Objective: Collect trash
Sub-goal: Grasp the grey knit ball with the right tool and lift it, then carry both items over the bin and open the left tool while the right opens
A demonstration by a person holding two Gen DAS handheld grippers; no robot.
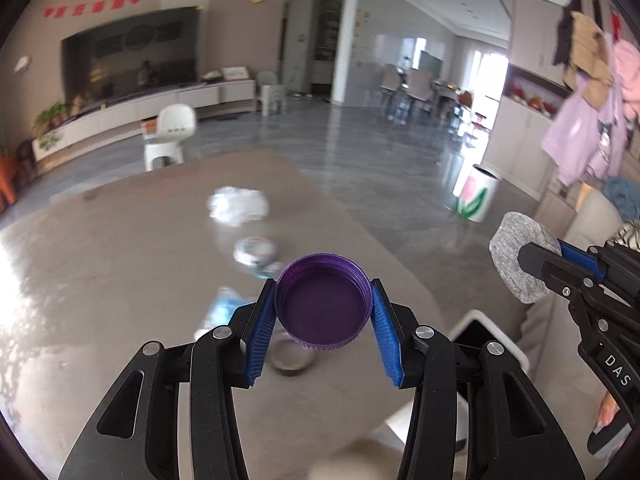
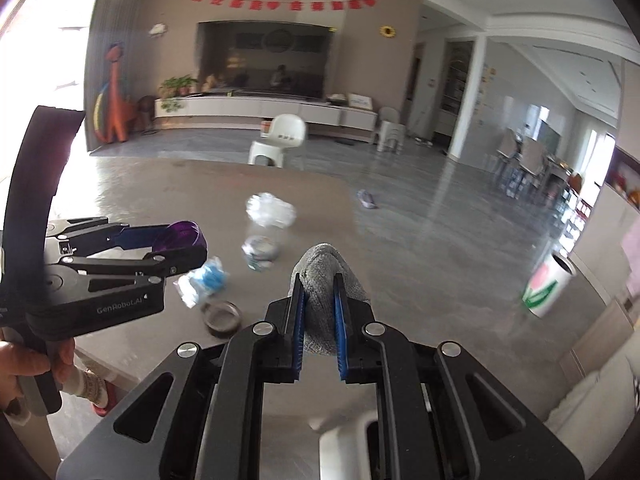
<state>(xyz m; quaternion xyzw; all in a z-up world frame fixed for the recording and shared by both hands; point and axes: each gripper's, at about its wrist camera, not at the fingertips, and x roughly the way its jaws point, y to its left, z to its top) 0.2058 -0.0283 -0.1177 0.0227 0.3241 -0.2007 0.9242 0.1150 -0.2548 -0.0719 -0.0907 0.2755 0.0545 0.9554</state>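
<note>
My left gripper (image 1: 323, 304) is shut on a purple plastic lid (image 1: 322, 300), held above the grey table (image 1: 120, 264); it also shows in the right wrist view (image 2: 180, 236). My right gripper (image 2: 319, 292) is shut on a grey felt pad (image 2: 326, 280), which also shows in the left wrist view (image 1: 520, 260). On the table lie a crumpled white paper (image 1: 238, 205), a crushed wrapper (image 1: 255, 251), a blue-white crumpled wrapper (image 2: 204, 280) and a dark round lid (image 2: 221, 317). A white bin with dark opening (image 1: 480, 332) stands below the table's near right edge.
A white flower-painted bucket (image 1: 478, 198) stands on the floor to the right. A white child chair (image 1: 172, 136) stands beyond the table. A grey item (image 2: 366, 199) lies on the floor. A sofa (image 2: 592, 420) is at right.
</note>
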